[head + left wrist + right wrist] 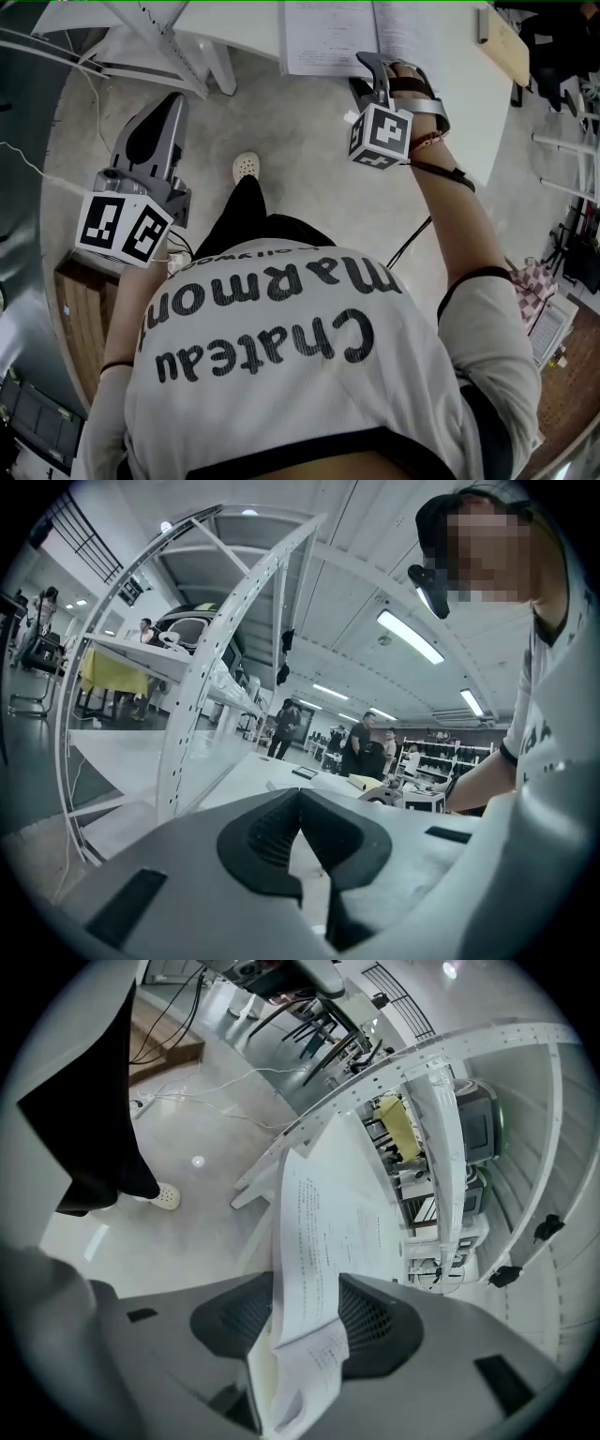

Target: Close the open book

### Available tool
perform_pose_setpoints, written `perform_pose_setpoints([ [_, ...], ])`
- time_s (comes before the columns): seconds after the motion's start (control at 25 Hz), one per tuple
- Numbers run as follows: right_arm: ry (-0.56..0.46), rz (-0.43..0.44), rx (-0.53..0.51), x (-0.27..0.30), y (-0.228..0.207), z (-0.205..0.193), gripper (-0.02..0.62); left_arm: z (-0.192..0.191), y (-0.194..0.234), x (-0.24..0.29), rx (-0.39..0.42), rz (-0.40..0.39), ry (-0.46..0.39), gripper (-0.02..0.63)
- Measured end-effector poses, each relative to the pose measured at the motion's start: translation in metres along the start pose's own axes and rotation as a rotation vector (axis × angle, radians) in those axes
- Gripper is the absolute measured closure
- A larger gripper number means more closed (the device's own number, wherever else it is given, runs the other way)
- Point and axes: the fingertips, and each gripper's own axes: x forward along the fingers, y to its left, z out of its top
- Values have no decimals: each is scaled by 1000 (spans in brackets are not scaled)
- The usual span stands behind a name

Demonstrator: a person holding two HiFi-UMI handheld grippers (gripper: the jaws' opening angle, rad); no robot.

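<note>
The open book lies on the white table at the top of the head view, its printed pages facing up. My right gripper reaches over the book's near edge. In the right gripper view a sheaf of the book's pages stands up between the two dark pads of my right gripper, whose jaws are spread wide. My left gripper hangs over the floor at the left, away from the book. Its fingertips meet with nothing between them in the left gripper view.
A white frame's legs stand at the upper left beside the table. A wooden crate sits on the floor at the left, with cables trailing near it. A wooden board lies at the table's right end. People stand far off.
</note>
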Motion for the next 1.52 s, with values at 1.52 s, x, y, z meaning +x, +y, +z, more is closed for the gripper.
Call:
perform_pose_setpoints([
  [1.52,-28,265,3,8,5,-2,422,-1,-10,-3,-5,-4,-7,581],
])
